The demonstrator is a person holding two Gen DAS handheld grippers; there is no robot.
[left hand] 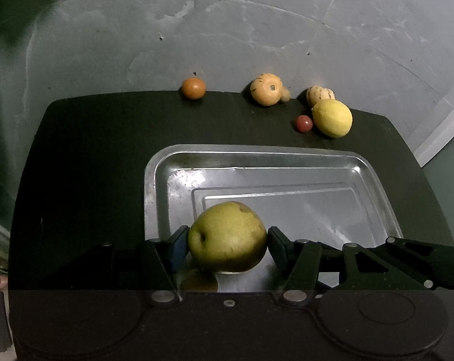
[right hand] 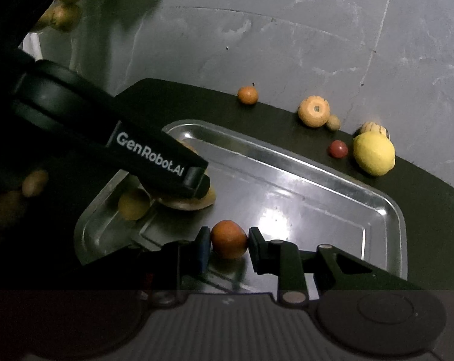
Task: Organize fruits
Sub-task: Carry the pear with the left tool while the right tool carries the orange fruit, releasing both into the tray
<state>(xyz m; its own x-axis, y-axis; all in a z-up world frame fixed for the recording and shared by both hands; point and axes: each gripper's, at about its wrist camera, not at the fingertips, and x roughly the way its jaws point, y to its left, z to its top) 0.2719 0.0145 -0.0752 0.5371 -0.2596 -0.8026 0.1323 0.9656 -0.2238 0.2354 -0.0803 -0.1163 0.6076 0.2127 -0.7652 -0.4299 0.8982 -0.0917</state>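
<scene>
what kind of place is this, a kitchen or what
Hard to say; probably a makeshift recording spot, not a fitted kitchen. A dark table stands on a bare, scuffed grey floor, with only a metal tray and loose fruit like a lemon on it.

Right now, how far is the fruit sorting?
Nothing is released in the tray yet. In hand over it: left tool grips a pear, right tool an orange. Left on the table: lemon, two squashes, small orange, red fruit.

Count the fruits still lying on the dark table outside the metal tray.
6: an orange far left, a ribbed gourd touching a small pale ball, a striped gourd behind the lemon, a red ball beside it.
</scene>
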